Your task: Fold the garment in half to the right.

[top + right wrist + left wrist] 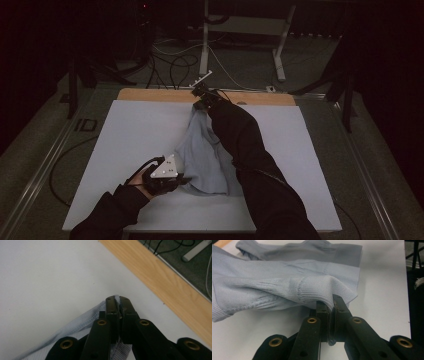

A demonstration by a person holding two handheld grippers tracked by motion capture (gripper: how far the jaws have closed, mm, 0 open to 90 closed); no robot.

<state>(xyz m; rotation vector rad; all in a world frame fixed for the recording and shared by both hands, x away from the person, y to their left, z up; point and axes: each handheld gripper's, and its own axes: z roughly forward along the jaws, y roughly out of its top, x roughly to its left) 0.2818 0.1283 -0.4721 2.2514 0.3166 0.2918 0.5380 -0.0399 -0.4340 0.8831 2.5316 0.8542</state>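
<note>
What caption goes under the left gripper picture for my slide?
The left gripper, jaws closed, pinches a fold of the grey knitted garment above the white table.

Both forearms wear black sleeves. The left claw (181,178) is black, topped by a grey three-cornered plate dotted with small screws, a black cable looping off toward 9 o'clock. The right claw (201,102) is black too; brass-ringed rivets stud the flat black links

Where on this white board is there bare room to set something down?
The white board is bare left of the grey garment, and right of the right sleeve. The middle is crowded: both grippers clamp the garment there.
</note>
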